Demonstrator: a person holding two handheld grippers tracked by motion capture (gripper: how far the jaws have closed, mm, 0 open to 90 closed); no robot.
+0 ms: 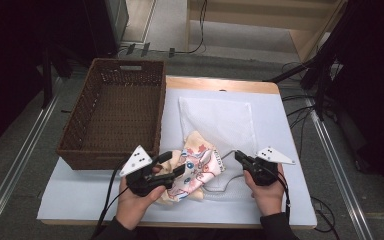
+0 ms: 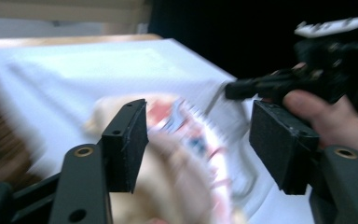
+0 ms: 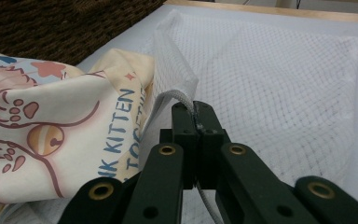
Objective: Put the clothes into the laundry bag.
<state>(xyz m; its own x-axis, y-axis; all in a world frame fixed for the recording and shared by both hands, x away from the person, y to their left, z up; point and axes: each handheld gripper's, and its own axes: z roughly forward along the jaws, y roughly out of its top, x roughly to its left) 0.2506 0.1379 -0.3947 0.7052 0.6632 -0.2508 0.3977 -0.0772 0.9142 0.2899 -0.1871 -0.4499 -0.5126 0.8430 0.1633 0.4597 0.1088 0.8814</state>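
The right gripper (image 3: pixel 196 108) pinches the mesh bag's (image 3: pixel 279 70) rim. The cloth (image 3: pixel 60 126), printed "KITTEN", lies half inside the bag's mouth on the table (image 1: pixel 285 115). The left gripper (image 2: pixel 198 140) has jaws spread over the cloth, pads apart from it.

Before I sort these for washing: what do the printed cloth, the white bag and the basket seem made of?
Printed cloth: soft matte woven fabric, probably cotton or polyester; it folds loosely. White bag: fine see-through mesh, likely synthetic, with a stitched hem. Basket: dark brown woven wicker or rattan, possibly imitation.
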